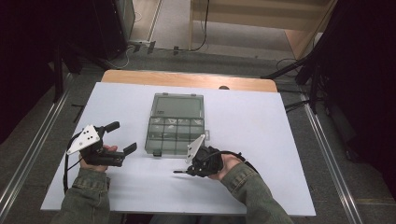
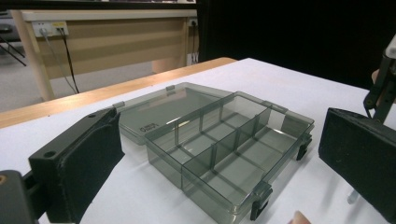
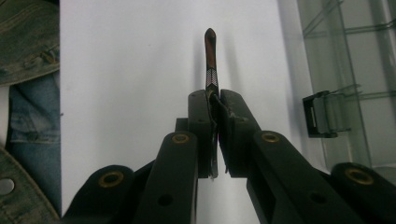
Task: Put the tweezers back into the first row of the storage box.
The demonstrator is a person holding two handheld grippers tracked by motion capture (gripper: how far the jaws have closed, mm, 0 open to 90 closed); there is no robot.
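Note:
A smoky clear compartment box (image 1: 176, 124) lies open in the middle of the white table, its lid folded back toward the far side. In the left gripper view the box (image 2: 224, 140) shows empty divided cells and dark latches. My left gripper (image 1: 124, 138) sits left of the box, jaws wide open, nothing between them. My right gripper (image 1: 187, 171) is just in front of the box's near edge, shut on a thin pen-like stick (image 3: 210, 51) with a reddish-brown tip that pokes out beyond the jaws (image 1: 179, 171). The box's corner and latch (image 3: 322, 114) lie beside it.
The white table (image 1: 261, 140) has a wooden strip along its far edge (image 1: 187, 79). A small clear piece (image 1: 207, 134) lies by the box's right side. Grey floor, cables and dark stands surround the table.

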